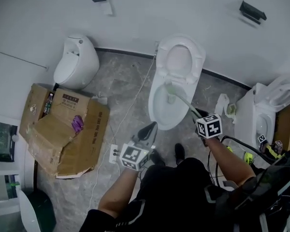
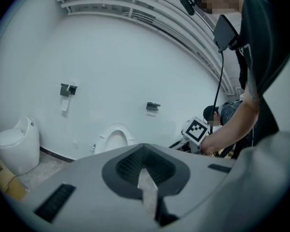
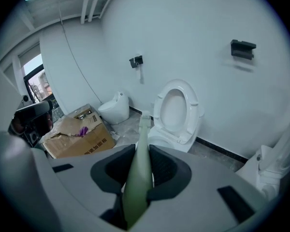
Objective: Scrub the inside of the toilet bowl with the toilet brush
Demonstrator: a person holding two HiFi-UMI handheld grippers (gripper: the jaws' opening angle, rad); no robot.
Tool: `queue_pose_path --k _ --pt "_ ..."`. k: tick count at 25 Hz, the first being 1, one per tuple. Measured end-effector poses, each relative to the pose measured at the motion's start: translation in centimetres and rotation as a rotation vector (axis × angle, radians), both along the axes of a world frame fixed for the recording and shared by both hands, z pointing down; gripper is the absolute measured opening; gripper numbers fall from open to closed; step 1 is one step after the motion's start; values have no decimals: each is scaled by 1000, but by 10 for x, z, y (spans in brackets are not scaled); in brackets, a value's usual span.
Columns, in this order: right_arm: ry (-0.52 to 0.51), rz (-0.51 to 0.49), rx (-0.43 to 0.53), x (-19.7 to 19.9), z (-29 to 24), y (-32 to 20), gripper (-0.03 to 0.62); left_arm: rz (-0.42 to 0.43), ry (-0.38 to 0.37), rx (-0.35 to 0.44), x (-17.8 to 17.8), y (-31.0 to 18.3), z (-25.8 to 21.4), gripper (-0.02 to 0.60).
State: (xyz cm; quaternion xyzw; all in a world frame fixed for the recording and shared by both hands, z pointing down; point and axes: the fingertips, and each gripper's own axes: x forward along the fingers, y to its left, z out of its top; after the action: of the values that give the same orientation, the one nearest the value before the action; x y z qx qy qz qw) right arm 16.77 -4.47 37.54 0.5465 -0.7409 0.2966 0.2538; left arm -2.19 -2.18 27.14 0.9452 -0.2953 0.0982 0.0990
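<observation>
The white toilet stands against the far wall with its lid and seat raised. A pale green toilet brush slants down into the bowl, its head over the water. My right gripper is shut on the handle's near end; in the right gripper view the handle runs out between the jaws toward the toilet. My left gripper hangs in front of the bowl's near left side, shut, holding nothing. The left gripper view shows its pads together and the toilet beyond.
A torn cardboard box lies on the floor at left, beside a small white urinal-like fixture. A power strip with a cable sits near my left gripper. Another white toilet and cables crowd the right. The person's shoes stand before the bowl.
</observation>
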Motion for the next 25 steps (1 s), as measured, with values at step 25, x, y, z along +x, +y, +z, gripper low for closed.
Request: queue_pose_path --k 25 --pt "-51 -34 188 -7 -121 33 95 -91 116 35 2 -14 -76 7"
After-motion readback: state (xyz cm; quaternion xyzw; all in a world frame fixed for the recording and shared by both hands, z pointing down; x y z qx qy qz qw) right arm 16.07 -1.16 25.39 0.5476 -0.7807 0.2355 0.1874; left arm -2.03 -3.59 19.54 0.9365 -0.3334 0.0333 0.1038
